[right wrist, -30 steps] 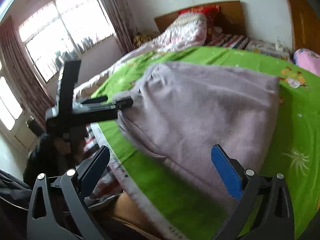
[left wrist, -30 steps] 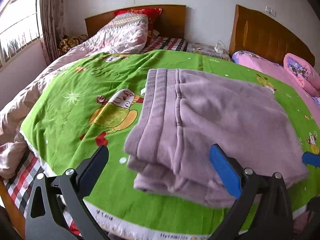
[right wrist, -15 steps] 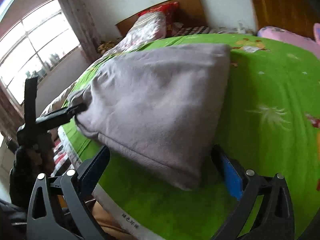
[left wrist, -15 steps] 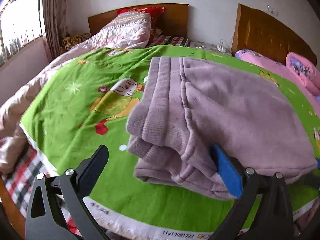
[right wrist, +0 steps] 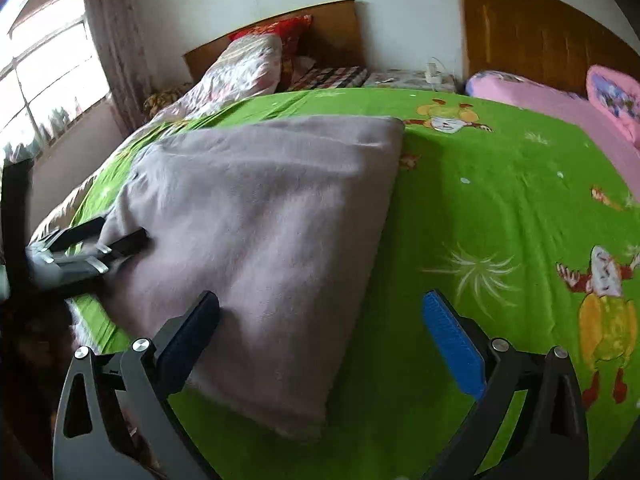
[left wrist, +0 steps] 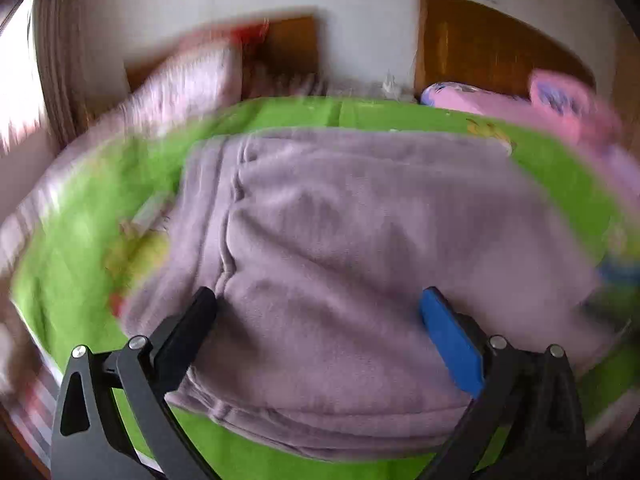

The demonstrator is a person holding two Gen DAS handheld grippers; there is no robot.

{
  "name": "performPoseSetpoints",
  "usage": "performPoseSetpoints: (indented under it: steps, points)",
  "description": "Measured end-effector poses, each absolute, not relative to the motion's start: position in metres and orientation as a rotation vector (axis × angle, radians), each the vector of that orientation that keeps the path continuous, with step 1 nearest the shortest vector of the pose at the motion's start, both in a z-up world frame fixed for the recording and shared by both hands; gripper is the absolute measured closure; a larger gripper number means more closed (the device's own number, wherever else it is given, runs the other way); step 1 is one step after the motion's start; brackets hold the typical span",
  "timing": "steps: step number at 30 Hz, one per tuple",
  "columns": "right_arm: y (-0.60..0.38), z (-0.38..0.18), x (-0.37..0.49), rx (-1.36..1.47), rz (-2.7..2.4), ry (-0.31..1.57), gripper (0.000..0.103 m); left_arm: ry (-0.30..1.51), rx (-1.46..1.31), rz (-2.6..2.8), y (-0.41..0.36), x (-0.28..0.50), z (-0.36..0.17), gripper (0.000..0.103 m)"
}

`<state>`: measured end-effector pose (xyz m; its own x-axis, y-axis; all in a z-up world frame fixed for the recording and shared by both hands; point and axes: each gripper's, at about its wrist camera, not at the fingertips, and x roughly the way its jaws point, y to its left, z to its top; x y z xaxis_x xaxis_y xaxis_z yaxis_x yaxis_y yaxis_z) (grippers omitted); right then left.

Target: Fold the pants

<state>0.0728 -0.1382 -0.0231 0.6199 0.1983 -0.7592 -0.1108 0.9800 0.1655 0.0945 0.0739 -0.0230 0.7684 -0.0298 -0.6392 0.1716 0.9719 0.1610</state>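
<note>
On the bed [right wrist: 500, 200], folded pants [right wrist: 260, 220] run toward the headboards, both grippers' fingers spread, gripping nothing.

We see soft daylight from the window [right wrist: 48, 92] at left, left view blurred by motion, right view sharp, edges curved.

both hand-held grippers, left [left wrist: 318, 312] and right [right wrist: 320, 314], spread wide.
</note>
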Motion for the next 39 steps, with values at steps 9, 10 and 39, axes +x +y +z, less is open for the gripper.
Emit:
performPoseSetpoints:
  steps: [9, 10, 39]
  points:
    - [-0.164, 0.047, 0.008, 0.203, 0.157, 0.552, 0.004, 0.374, -0.016, 0.009, 0.128, 0.016, 0.076, 0.002]
    - [-0.169, 0.06, -0.001, 0.23, 0.157, 0.492, 0.004, 0.299, -0.035, 0.019, 0.132, 0.002, 0.094, 0.002]
    - [-0.135, 0.026, -0.02, 0.102, 0.086, 0.65, 0.004, 0.574, -0.019, -0.039, 0.07, -0.016, 0.022, 0.001]
